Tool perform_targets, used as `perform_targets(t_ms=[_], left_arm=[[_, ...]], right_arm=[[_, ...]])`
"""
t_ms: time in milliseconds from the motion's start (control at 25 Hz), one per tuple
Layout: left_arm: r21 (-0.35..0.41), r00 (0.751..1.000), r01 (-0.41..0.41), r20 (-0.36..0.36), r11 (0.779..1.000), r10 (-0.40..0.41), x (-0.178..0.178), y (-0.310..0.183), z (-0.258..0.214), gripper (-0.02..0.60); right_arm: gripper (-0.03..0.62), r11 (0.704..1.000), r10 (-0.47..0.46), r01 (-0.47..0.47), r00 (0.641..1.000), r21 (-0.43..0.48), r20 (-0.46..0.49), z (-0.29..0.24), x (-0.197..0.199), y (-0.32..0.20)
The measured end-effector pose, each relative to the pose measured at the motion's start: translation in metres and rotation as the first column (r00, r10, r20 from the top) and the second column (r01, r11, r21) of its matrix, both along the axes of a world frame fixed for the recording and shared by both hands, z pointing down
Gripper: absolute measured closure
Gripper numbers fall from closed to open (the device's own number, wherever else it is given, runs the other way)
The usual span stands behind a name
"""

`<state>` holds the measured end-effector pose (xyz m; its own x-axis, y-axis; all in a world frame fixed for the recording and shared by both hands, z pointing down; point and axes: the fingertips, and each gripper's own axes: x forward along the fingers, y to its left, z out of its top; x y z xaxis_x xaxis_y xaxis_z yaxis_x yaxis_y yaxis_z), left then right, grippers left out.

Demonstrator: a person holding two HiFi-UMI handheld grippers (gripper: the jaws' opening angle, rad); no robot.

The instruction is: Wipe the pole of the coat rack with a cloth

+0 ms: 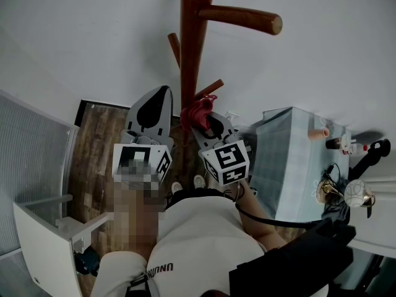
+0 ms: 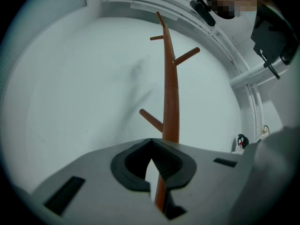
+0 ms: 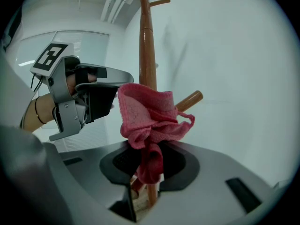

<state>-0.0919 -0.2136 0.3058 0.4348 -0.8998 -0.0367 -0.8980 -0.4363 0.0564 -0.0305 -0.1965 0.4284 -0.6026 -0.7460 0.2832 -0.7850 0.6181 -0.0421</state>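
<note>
Gripping a crumpled pink terry cloth (image 3: pixel 147 118), the right claw (image 3: pixel 149 165) holds it bunched against the smooth, reddish-brown wooden coat-rack pole (image 3: pixel 146 50) at the centre of its own view. The head view shows the same contact only as a small red wad low on the pole. The left claw (image 2: pixel 151 159) is clenched on nothing, just left of the pole, which shows through the slit below its tips, and the pole's foot is hard to make out behind both claws.

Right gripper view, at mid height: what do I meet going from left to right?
The left claw → pink cloth → wooden peg. The pole overlaps the cloth, so it is left out.
</note>
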Motion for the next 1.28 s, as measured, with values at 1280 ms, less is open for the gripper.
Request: perform_targets(t_ms=[1280], left_arm=[[-0.02,1.0,-0.006,-0.003,1.0,0.006,-0.002,-0.002,0.006,0.568]], right_arm=[[0.482,0.97,0.119,-0.098,0.989,0.223,-0.083,-0.074,0.033,-0.014]])
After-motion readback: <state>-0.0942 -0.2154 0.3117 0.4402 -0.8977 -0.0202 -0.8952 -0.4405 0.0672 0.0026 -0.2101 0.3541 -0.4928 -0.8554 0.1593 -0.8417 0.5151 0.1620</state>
